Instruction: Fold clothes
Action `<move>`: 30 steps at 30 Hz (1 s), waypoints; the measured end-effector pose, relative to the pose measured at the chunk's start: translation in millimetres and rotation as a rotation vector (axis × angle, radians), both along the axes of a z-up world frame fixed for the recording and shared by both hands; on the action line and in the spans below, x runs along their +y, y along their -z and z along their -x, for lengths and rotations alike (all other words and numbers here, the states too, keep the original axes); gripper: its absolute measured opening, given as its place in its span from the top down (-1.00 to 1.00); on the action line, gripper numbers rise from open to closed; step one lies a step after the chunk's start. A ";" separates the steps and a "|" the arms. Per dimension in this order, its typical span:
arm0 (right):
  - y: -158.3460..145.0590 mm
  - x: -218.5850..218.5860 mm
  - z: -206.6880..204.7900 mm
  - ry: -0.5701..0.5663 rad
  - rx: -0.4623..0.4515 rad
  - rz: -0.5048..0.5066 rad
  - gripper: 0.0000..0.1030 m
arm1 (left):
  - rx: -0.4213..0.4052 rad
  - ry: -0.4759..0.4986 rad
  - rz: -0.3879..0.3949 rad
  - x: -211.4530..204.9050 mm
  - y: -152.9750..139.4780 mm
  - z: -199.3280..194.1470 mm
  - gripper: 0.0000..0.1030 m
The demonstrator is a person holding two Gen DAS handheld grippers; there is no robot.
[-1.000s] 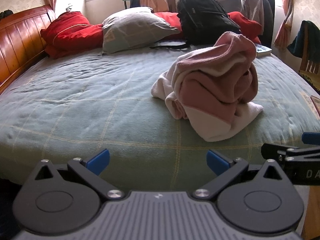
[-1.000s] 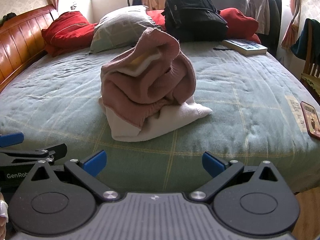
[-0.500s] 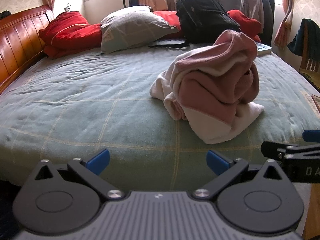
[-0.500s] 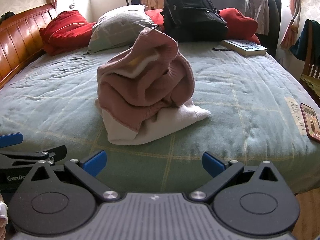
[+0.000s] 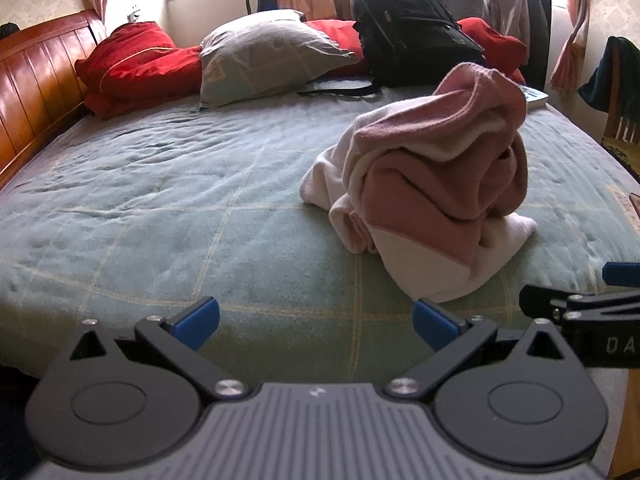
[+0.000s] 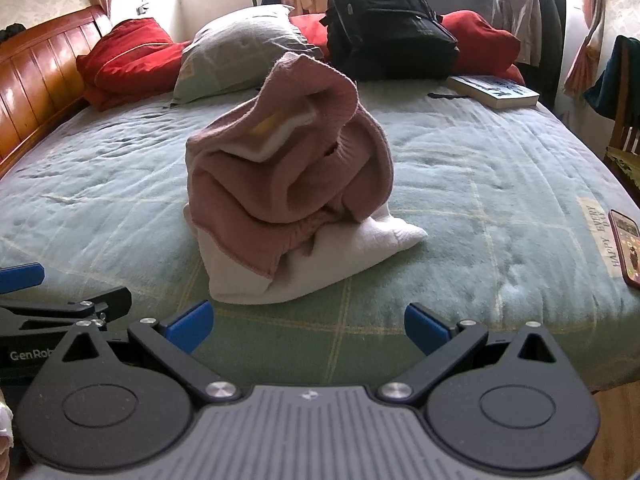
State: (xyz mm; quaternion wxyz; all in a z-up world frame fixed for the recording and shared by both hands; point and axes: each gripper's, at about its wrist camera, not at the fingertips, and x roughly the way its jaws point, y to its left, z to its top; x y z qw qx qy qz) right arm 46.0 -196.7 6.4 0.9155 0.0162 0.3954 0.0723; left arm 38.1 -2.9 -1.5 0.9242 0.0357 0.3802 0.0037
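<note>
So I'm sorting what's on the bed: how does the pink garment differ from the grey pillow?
The pink garment is bunched in a tall heap mid-bed; the grey pillow lies slumped at the far end of the bed, against the red bedding. The garment is pink with white parts; the pillow is grey-green. The garment sits alone; a black backpack is beside the pillow. Both rest on the green blanket.

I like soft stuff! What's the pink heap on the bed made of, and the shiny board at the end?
The pink sweater looks like soft knitted fabric, perhaps wool: fuzzy, with ribbed edges and a white part below. The headboard looks like varnished wood: reddish-brown planks with a glossy shine.
</note>
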 end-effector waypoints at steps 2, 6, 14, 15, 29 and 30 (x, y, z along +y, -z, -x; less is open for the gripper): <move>-0.6 0.2 -1.3 0.000 -0.002 0.001 -1.00 | 0.001 0.003 0.001 -0.2 -0.3 -1.2 -0.99; -2.4 0.8 -1.9 0.001 -0.009 0.003 -1.00 | 0.001 0.008 0.002 -1.2 -1.0 -1.9 -0.99; -3.4 1.6 -2.9 0.001 -0.010 0.006 -1.00 | -0.001 0.008 0.005 -0.5 -1.1 -1.7 -0.99; -3.2 1.7 -3.4 0.001 -0.010 0.006 -1.00 | -0.003 0.009 0.005 -0.5 -0.8 -1.8 -0.99; 3.5 1.5 -23.4 -0.010 -0.008 0.014 -1.00 | 0.017 0.025 0.016 -0.5 7.1 -24.6 -0.99; 3.9 1.4 -24.9 -0.011 -0.014 0.016 -1.00 | 0.017 0.027 0.015 -0.7 7.7 -26.4 -0.99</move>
